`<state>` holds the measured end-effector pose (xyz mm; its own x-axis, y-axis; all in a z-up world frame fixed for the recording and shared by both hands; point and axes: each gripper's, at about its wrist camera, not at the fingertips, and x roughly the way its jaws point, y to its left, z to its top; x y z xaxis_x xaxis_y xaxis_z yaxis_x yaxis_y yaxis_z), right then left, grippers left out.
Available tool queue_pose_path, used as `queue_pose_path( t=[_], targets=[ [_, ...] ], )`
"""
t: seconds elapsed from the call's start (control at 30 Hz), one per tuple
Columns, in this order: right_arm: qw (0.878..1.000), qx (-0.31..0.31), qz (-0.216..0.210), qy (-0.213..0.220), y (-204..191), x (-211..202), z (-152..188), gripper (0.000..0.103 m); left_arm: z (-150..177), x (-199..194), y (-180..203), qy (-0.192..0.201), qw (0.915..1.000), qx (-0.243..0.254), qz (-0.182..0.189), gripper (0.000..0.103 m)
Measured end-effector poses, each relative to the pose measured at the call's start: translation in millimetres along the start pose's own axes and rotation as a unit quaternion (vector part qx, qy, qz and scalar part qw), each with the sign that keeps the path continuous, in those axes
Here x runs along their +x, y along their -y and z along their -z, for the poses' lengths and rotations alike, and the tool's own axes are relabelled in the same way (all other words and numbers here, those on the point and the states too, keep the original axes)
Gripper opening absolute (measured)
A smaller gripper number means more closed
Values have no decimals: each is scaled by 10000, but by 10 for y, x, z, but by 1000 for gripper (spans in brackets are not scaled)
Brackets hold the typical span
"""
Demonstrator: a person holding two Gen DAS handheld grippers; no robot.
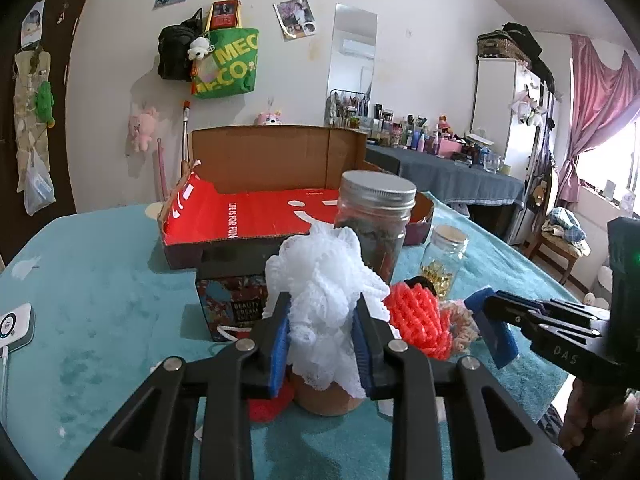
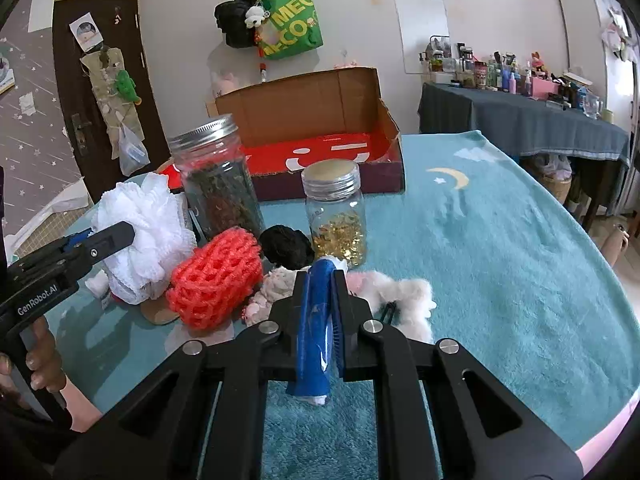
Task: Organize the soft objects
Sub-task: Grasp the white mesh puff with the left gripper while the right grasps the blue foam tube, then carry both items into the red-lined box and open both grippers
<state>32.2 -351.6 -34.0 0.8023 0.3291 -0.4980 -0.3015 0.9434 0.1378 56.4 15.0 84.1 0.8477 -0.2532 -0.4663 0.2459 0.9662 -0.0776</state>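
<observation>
We have the left gripper [image 1: 322,328] with its jaws pinching the white mesh pouf [image 1: 326,292], blue pads pressed into its lower half, at the near middle of the teal-covered counter [image 2: 500,240]. The right gripper [image 2: 322,308] has its jaws pressed almost together; whether they nip a scrap of the pale fluffy fabric [image 2: 404,296] lying right at their tips (the blue pad hides the contact) we cannot tell.

Our judgement is that both soft things are bound for the open cardboard box [image 1: 280,184] at the far side, and several things could spoil that. The pouf is loose and springy, so a grip on its outer ruffles alone may let it slip out or unravel as it rises. It also rests against the tall dark-filled jar [image 1: 374,224] and just beside the orange net scrubber [image 1: 418,320]; mesh snagging on either could drag the scrubber along or rock the jar. The jar looks top-heavy enough that a sideways tug might tip it.

On the right, the fluffy fabric lies tangled near a pinkish crochet piece [image 2: 268,292] and a black ball of yarn [image 2: 286,246], so lifting one may pull the others. The small jar of gold pieces [image 2: 336,216] stands directly on the far side, between that gripper and the box.

A patterned cream carton [image 1: 232,300] sits left of the pouf, and a small white device [image 1: 14,326] lies at the counter's left edge, well apart.
</observation>
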Motion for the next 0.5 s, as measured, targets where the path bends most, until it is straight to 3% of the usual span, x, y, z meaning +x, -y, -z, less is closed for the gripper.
queue_pose_path(
  t=[0.5],
  targets=[
    [9987,-184,-20,466,-33,-189,-307,9,-325,-241,-136,496,9985,-25,-218,29]
  ],
)
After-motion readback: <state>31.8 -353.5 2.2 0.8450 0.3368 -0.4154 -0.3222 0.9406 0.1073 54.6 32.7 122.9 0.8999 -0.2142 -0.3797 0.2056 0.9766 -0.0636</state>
